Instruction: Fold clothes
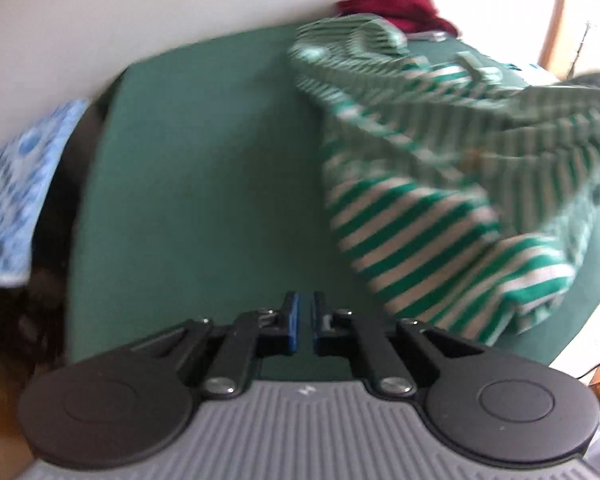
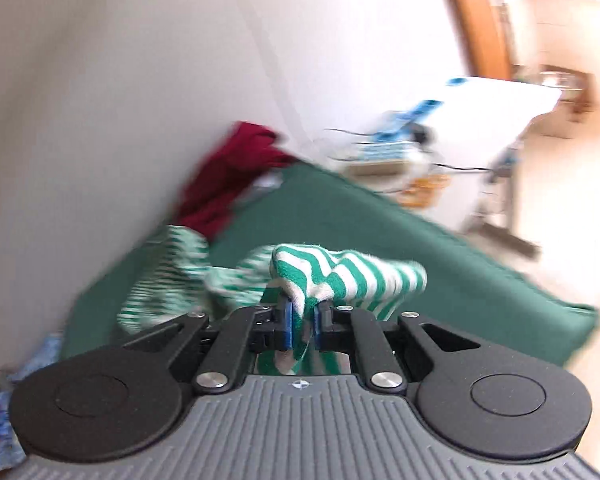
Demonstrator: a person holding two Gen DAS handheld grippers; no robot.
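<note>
Right tool [image 2: 303, 320] clamped on striped garment [image 2: 340, 276], left tool [image 1: 305, 316] pressed together, empty, above green mat [image 1: 204, 184]

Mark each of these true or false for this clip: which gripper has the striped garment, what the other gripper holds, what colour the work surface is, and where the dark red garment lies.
1. The right gripper is shut on the striped garment. True.
2. The left gripper holds a sleeve. False: nothing is between its nearly closed fingers.
3. The table cover is blue. False: it is green.
4. The dark red garment lies at the far edge by the wall. True.
</note>
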